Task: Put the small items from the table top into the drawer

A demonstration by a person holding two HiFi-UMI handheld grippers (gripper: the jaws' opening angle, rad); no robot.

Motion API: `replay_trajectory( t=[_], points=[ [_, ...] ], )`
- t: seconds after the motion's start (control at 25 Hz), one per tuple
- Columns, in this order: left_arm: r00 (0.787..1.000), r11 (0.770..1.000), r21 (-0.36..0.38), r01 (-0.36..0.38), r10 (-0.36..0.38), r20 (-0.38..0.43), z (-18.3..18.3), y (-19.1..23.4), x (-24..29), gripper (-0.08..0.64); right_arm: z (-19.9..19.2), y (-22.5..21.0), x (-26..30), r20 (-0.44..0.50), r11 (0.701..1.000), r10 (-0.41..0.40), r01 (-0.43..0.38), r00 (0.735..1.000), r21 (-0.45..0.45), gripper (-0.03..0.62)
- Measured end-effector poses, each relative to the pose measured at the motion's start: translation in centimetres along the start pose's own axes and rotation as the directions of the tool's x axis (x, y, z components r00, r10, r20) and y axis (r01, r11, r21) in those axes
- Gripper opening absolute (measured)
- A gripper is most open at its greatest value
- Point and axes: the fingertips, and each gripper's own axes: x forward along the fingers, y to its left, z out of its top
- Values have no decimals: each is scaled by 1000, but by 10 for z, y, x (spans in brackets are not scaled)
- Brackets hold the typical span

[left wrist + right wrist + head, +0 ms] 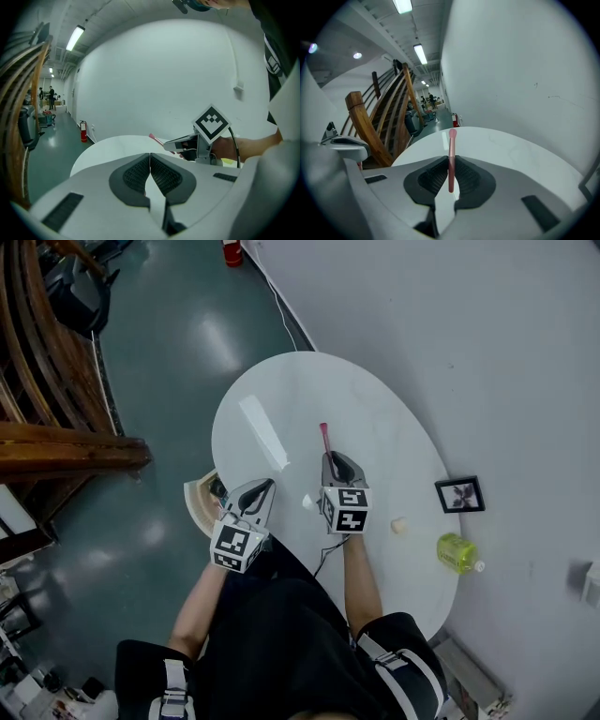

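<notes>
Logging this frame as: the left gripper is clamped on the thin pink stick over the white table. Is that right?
Not quite. It is the right gripper that is clamped on the thin pink stick over the white table, as the right gripper view shows. The left gripper has its jaws together with nothing between them.

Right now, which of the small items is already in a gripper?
The pink stick, clamped in the right gripper and sticking out forward. The white piece, cream piece and yellow-green bottle all lie on the table, ungripped.
</notes>
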Motion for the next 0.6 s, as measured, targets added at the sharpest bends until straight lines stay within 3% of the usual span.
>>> replay_trajectory(
  t=[0.6],
  points=[
    [982,983,-75,-168,174,69,-18,47,-122,20,19,148,-33,42,978,183,-177,982,-113,64]
  ],
)
